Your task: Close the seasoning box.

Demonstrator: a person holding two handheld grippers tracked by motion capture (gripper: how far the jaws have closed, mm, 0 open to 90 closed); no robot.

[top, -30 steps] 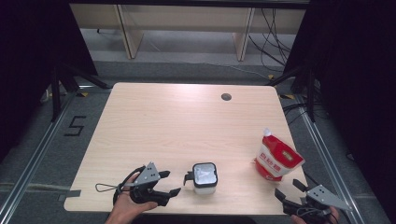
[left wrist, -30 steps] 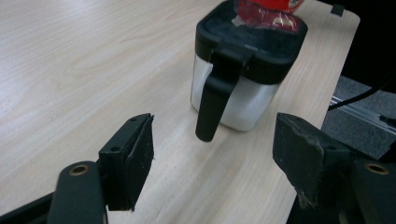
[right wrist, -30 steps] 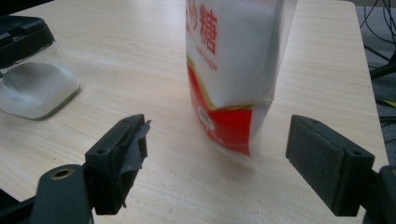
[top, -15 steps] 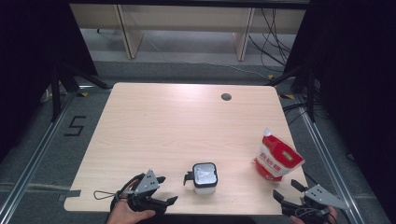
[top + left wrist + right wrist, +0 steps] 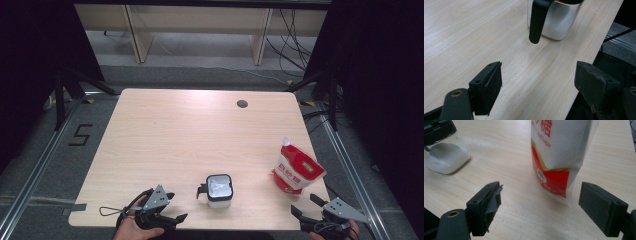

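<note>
I have both grippers low at the near edge of the worktop [image 5: 165,130]. My left gripper [image 5: 176,209] sits at the near left, its fingers [image 5: 489,85] spread wide with nothing between them. Ahead of it stands the jar [image 5: 219,189], a clear square one with a black lid and a black handle [image 5: 537,21] that points toward this gripper. The handle hangs down the jar's side and ends above the wood, well apart from my fingers. White powder fills the jar's lower part.

My right gripper [image 5: 306,206] is at the near right corner, fingers [image 5: 599,206] also spread wide and empty. Just beyond it stands the bag [image 5: 296,171], red and white, upright with its top leaning a little, near the right edge of the worktop. In the right gripper view the bag's base [image 5: 554,181] sits past the fingers without touching them, and the jar shows at the upper left.

A dark round hole [image 5: 242,104] marks the far side of the worktop.
</note>
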